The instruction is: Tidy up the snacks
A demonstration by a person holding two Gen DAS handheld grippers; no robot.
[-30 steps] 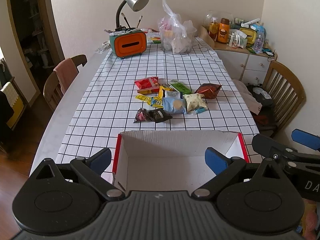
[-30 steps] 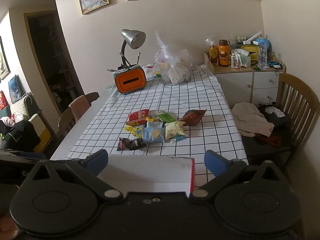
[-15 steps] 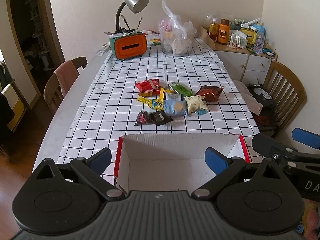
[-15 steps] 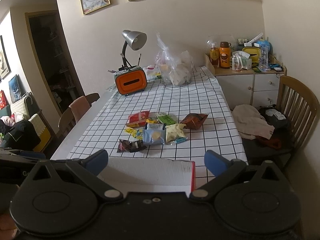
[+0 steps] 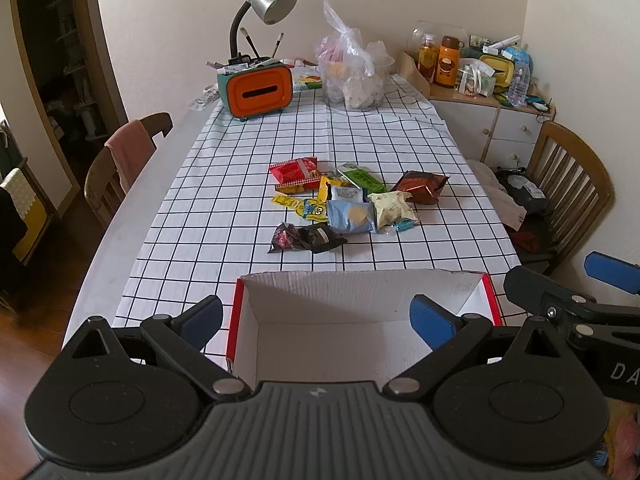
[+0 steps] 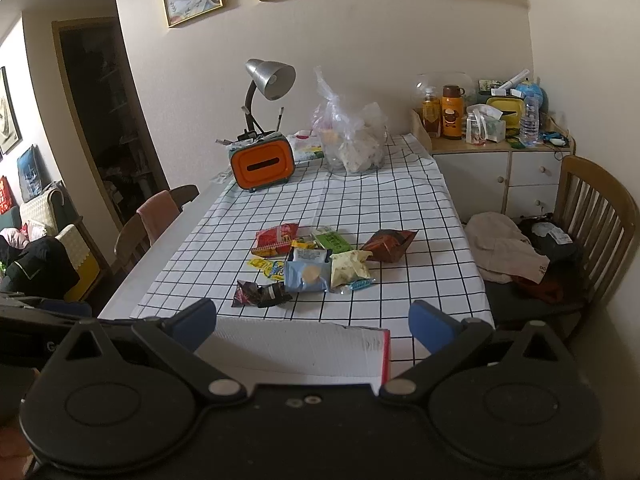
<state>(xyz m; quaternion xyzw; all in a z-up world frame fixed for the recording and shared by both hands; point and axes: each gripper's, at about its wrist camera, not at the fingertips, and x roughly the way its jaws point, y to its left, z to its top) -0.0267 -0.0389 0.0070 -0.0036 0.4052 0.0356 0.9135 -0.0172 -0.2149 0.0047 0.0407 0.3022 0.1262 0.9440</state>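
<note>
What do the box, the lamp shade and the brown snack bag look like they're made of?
Box: looks like corrugated cardboard, matte white inside with faint ribbing, red outside.
Lamp shade: probably brushed metal, silver-grey with a soft sheen, though painted plastic is possible.
Brown snack bag: seems to be glossy plastic or foil film, crinkled and catching highlights.

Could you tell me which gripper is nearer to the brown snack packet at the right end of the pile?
Right, though only slightly. The right gripper sits on the brown snack packet's side of the cardboard box; the left gripper hovers over the box's middle. Both are open and well short of it.
</note>
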